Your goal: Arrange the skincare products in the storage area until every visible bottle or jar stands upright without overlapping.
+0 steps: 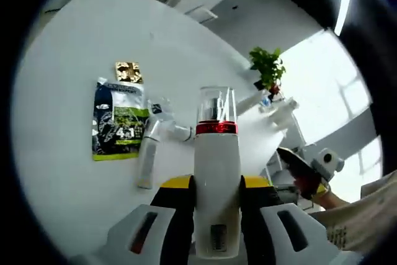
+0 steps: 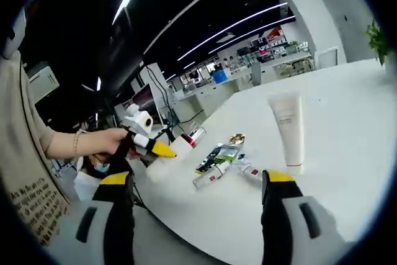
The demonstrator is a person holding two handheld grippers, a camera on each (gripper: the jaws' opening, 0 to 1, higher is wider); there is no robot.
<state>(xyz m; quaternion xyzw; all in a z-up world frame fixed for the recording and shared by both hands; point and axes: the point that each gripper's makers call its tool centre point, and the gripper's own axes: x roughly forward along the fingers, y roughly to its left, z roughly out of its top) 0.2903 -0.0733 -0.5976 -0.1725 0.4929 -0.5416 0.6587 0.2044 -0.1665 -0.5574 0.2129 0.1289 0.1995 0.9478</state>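
In the left gripper view our left gripper [image 1: 217, 206] is closed on a white bottle [image 1: 217, 197], its yellow-tipped jaws pressing both sides of the body. The bottle has a red band and a clear cap [image 1: 216, 105], and we hold it above the white table [image 1: 74, 60] (raised, not resting). Beyond it, to the left, a dark sachet [image 1: 119, 120] lies flat with a small gold packet [image 1: 129, 72] just past its far end. A slim white tube [image 1: 148, 154] lies beside the sachet, and a small tube [image 1: 170, 126] lies just right of that. A green plant [image 1: 268, 66] stands at the table's far right edge.

In the right gripper view our right gripper [image 2: 200, 197] is wide open and holds nothing. Past it, a large white tube [image 2: 288, 130] stands on its cap on the table, well apart from the lying sachet and small tubes to its left. At far left a hand [image 2: 110, 141] holds the left gripper.
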